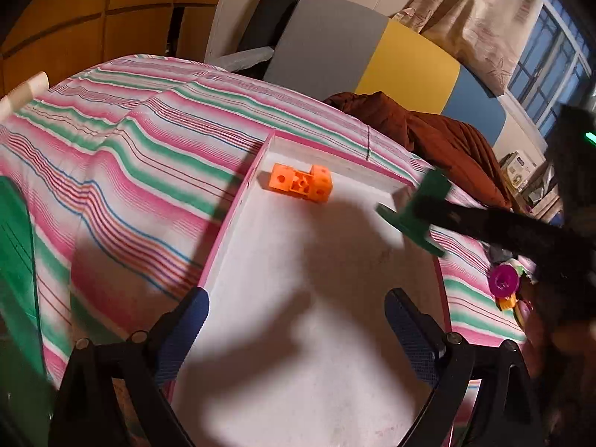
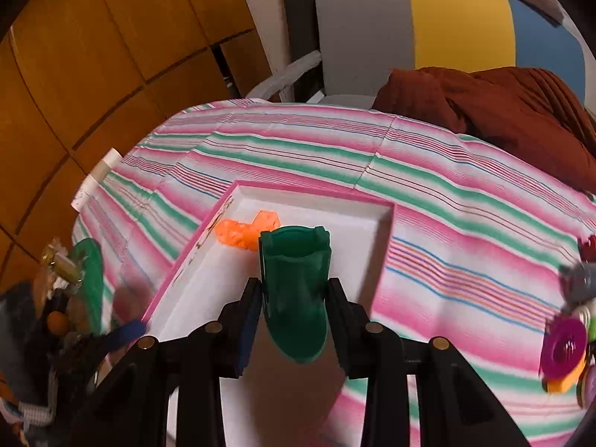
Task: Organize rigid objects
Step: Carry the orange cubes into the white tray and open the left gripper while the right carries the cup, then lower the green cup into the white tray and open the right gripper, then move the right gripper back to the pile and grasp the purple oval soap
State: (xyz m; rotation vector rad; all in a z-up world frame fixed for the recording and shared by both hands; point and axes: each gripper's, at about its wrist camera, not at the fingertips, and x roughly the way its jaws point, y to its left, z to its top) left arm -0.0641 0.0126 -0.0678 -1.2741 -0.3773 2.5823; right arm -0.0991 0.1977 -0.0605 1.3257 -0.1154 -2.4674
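Orange block (image 1: pixel 301 182), a hard moulded plastic piece with round holes, lies at the far end of the shallow white tray (image 1: pixel 238 201) with pink rim, well ahead of the left hand-held gripper (image 1: pixel 296 322). Its blue textured pads are spread wide with nothing between them, so that drop looks done. Ahead to its right, the dark green piece (image 1: pixel 413 212) hangs over the tray's edge.

From the right wrist, the right hand-held gripper (image 2: pixel 294 298) pinches that smooth green plastic piece (image 2: pixel 296 279), a hollow rounded shape, above the tray (image 2: pixel 320 193) on the striped bedspread (image 2: pixel 465 223). Next it likely needs lowering beside the orange block (image 2: pixel 238 234) and letting go. More toys, including a magenta disc (image 2: pixel 564 346), wait to its right.
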